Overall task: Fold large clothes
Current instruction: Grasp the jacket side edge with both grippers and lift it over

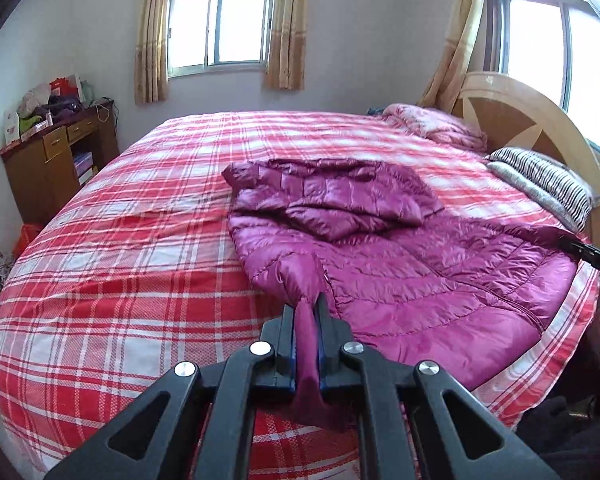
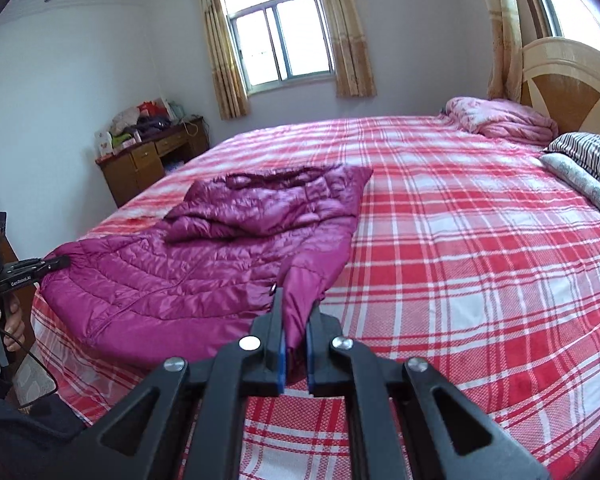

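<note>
A long magenta quilted down coat (image 1: 400, 264) lies on the bed, its sleeves folded over the upper part. My left gripper (image 1: 309, 304) is shut on the coat's hem corner near the bed's front edge. In the right wrist view the coat (image 2: 172, 264) lies left of centre, and my right gripper (image 2: 296, 304) is shut on the other hem corner. The left gripper (image 2: 56, 262) shows at the far left of the right wrist view, at the coat's edge. The right gripper's tip (image 1: 580, 246) shows at the far right of the left wrist view.
The bed has a red and white plaid cover (image 1: 140, 264). A pink folded quilt (image 2: 500, 120) and striped pillows (image 2: 588, 160) lie by the wooden headboard (image 2: 572, 80). A cluttered wooden desk (image 1: 56, 152) stands against the far wall.
</note>
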`<action>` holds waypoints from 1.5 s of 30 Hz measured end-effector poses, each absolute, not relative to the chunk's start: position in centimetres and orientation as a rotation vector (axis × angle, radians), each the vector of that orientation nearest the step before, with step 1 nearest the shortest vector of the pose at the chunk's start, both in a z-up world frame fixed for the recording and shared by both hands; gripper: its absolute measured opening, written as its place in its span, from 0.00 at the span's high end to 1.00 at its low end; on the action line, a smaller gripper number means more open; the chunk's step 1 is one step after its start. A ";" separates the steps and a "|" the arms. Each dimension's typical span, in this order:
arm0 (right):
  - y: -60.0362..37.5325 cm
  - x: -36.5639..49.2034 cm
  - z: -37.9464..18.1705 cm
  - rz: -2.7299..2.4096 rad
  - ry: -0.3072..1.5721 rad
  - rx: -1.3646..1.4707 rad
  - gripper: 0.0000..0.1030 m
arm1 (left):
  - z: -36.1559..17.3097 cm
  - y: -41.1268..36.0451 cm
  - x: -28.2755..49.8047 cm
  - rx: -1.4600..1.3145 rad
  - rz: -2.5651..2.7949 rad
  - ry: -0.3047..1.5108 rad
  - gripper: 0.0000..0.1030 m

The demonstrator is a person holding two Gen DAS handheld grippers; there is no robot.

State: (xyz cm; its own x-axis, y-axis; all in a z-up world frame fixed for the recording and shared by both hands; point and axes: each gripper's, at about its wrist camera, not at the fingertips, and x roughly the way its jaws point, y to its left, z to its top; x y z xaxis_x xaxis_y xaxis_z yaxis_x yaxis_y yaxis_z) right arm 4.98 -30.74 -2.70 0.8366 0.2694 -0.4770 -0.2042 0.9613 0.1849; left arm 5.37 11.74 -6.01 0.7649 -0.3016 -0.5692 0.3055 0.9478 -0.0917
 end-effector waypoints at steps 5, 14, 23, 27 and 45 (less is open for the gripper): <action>-31.0 3.4 1.0 0.263 0.417 0.146 0.92 | -2.7 12.3 3.8 -0.008 -0.360 0.552 0.94; -31.9 6.3 1.2 0.255 0.403 0.194 0.92 | -2.8 11.6 7.4 0.012 -0.357 0.577 0.94; -31.6 14.4 3.1 0.187 0.383 0.172 0.92 | -2.5 10.2 17.9 0.028 -0.326 0.616 0.94; -31.9 19.0 2.6 0.158 0.406 0.166 0.92 | -3.1 9.9 22.9 0.044 -0.303 0.636 0.94; -32.5 35.0 -3.8 0.096 0.614 0.138 0.92 | -6.7 11.1 33.9 0.003 -0.156 0.631 0.56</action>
